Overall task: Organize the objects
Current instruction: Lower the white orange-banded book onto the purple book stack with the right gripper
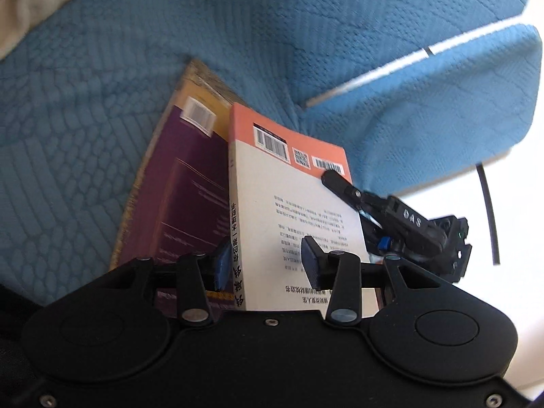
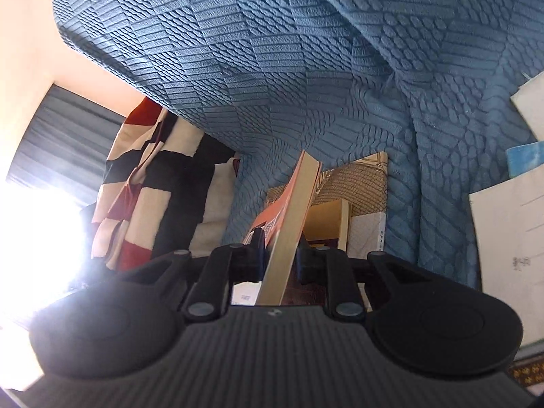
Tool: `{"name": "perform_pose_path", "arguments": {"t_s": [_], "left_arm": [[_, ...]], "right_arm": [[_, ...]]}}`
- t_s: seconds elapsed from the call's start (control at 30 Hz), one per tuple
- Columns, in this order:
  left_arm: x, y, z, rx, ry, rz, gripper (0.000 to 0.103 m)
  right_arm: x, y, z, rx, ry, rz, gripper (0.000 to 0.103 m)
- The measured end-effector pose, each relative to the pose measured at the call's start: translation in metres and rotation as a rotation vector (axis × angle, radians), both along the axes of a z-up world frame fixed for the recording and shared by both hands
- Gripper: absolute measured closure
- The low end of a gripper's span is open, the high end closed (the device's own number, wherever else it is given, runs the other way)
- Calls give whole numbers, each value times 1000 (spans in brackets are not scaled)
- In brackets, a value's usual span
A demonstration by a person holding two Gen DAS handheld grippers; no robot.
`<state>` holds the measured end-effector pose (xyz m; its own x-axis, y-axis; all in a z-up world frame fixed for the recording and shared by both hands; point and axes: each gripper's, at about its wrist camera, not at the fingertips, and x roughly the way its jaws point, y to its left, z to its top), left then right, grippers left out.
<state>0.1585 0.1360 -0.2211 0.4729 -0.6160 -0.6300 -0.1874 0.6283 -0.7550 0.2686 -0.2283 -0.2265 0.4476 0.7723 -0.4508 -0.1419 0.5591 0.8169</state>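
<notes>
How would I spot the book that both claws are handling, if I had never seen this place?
Look at the blue quilted sofa; two books lie on its seat. The one you want is the orange-and-white book, lying partly over the purple book. It alone has a white cover under an orange band with barcodes and a square code.
</notes>
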Motion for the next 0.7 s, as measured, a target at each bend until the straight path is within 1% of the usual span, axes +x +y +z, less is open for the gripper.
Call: {"name": "perform_pose_path", "arguments": {"t_s": [0.17, 0.3, 0.37, 0.43, 0.5, 0.57, 0.6, 0.63, 0.67, 0.7], "left_arm": [[1, -2, -3, 86, 26, 35, 62], [0, 2, -6, 85, 45, 72, 62], [-1, 0, -5, 91, 41, 83, 59], [1, -2, -5, 112, 43, 80, 58], [2, -3, -6, 148, 54, 75, 56], [0, -2, -4, 141, 25, 73, 56], [0, -2, -3, 131, 18, 74, 55], [0, -1, -3, 135, 11, 79, 53], [0, -2, -1, 151, 5, 88, 52], [-1, -2, -1, 170, 2, 99, 51]], "right_arm": [[3, 14, -8, 4, -22, -10, 82], [3, 22, -16, -17, -14, -18, 80], [1, 23, -18, -25, -8, -40, 77], [0, 23, -23, -32, 23, -78, 73], [-1, 21, -28, -45, 69, -108, 72], [-5, 19, -31, -34, 87, -124, 67], [-7, 19, -29, -31, 87, -125, 55], [-8, 19, -26, -36, 84, -126, 35], [-10, 21, -22, -62, 86, -131, 27], [-11, 23, -17, -105, 85, -136, 25]]}}
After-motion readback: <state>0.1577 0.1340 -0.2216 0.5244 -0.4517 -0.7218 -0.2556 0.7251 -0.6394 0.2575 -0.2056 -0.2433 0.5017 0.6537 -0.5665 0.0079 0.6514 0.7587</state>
